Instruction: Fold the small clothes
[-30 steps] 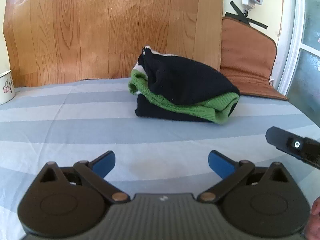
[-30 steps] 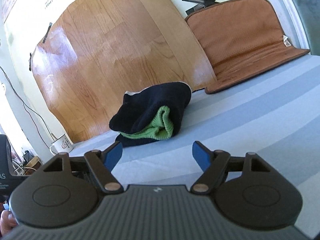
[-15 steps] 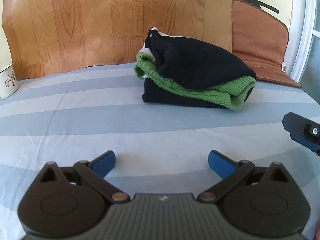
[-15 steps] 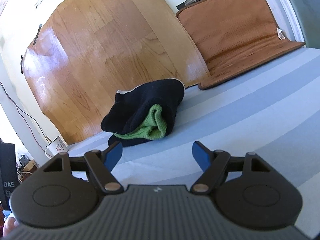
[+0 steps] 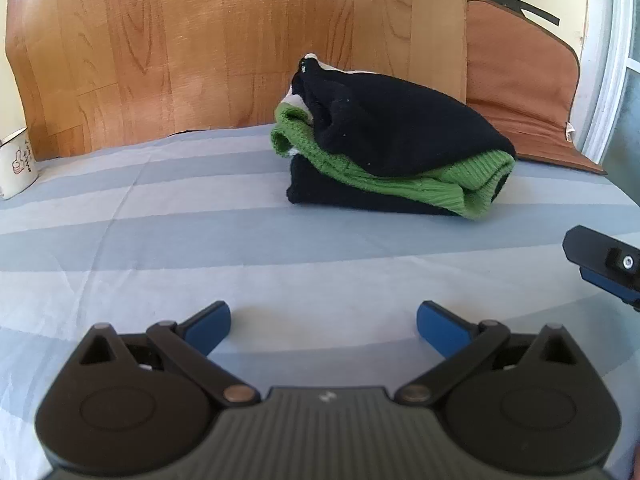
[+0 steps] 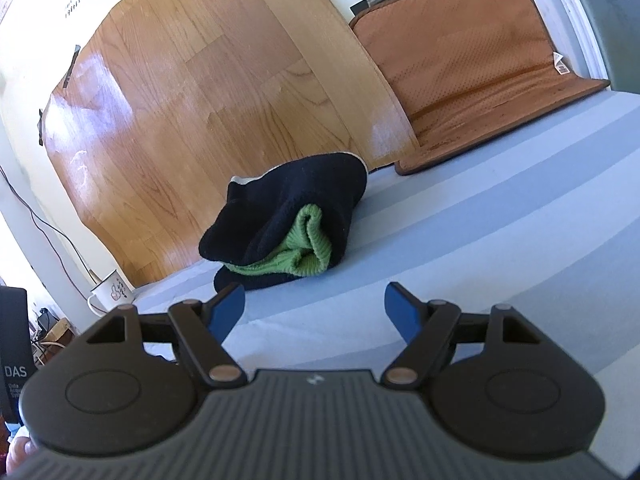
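The left tongs [image 5: 323, 322] stand wide with nothing between the blue pads, hanging above the striped sheet [image 5: 168, 248] and touching no cloth. The right tongs [image 6: 314, 310] are equally wide and empty, also clear of the sheet; one of their tips shows at the right edge of the left view. The folded clothes [image 5: 394, 142], a black knit over a green one over more black, lie in a stack on the sheet well ahead of both tongs, near the wood panel [image 5: 224, 44], with a mug [image 5: 16, 164] far off to the left.
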Demonstrator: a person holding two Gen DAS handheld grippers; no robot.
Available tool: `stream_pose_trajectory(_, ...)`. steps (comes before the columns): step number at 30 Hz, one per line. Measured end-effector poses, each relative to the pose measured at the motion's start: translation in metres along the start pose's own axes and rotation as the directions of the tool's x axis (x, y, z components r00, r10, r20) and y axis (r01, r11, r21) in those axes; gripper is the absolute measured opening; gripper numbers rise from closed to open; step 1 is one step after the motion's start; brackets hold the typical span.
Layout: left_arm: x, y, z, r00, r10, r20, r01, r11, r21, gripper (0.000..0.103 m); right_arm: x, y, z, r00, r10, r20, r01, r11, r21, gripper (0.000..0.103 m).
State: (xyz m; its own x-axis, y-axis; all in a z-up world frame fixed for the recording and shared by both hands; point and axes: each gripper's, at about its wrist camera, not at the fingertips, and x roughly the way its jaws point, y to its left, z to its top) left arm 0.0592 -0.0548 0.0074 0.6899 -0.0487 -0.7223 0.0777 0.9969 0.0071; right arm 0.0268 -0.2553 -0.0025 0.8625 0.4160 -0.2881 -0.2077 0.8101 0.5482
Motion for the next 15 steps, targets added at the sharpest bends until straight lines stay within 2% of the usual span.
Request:
stream_pose_trajectory(5,0.0001,0.0025,0.0005,1.0,0.008,0.001,-0.008,1.0,-0.013,0.103,-0.0001,0.0009,-0.0005,1.0,-0.002,-0.002,0.002,1.0,-0.004,0.08)
stream_pose_trajectory(11,0.0004,0.0014,0.0001,1.0,0.022,-0.005,-0.022,1.0,-0.007,0.103,0.0023,0.0036,-0.001,1.0,0.019,-0.019,-0.019,0.999,-0.026,0.085)
stream_pose_trajectory(15,-0.0007,0.0038,0.0,1.0,0.01,0.001,-0.01,1.0,-0.023,0.103,0.0006,0.0041,-0.0013,1.0,0.02,-0.009,-0.02,0.999,-0.03,0.087)
